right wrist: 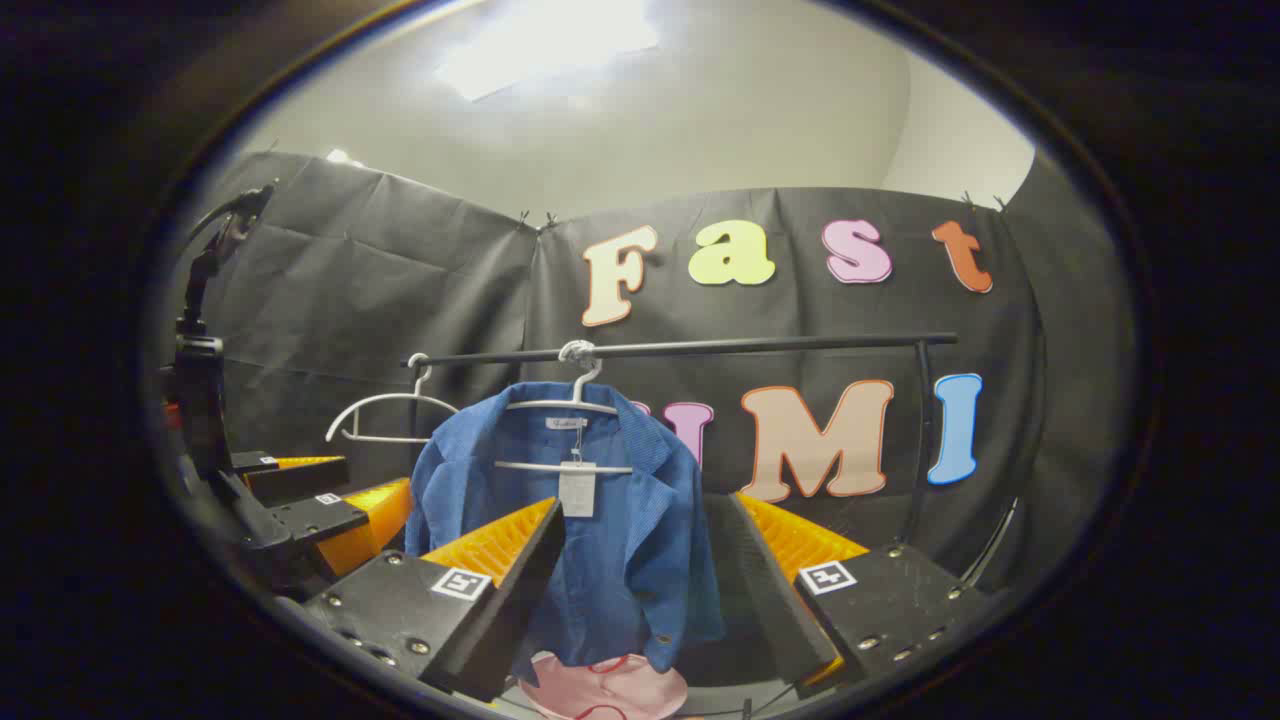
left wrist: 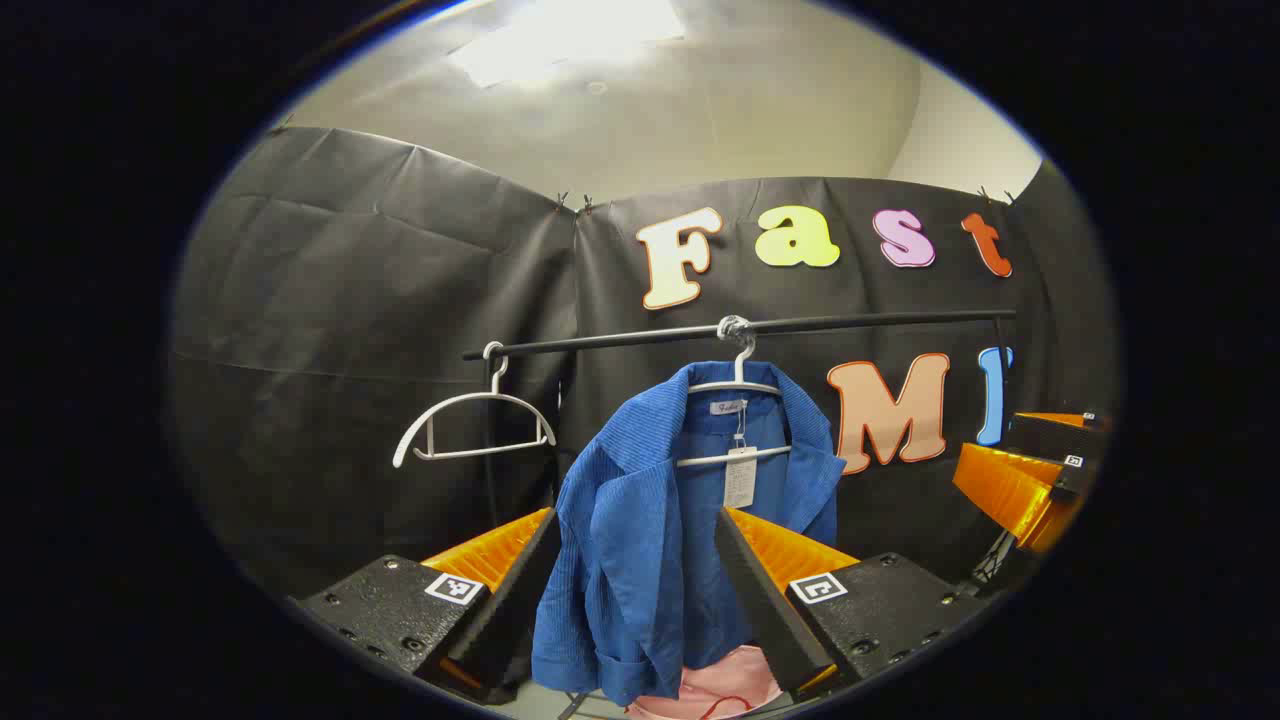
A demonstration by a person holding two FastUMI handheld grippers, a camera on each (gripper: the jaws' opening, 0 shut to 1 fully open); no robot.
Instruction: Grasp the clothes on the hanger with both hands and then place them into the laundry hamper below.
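Ahead, the blue shirt (left wrist: 650, 520) (on its hanger (left wrist: 738, 400)) hangs beyond both grippers' spread, empty jaws.

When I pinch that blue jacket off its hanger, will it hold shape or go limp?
Likely limp: the blue jacket drapes in soft folds off the white hanger. Probably light, as the thin hanger isn't sagging. Its collar may snag on the hanger's shoulders.

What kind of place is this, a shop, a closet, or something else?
Probably a small staged booth for a laundry chore, not a shop: black cloth walls, a clothes rail with one blue jacket and an empty hanger, a pink hamper below.
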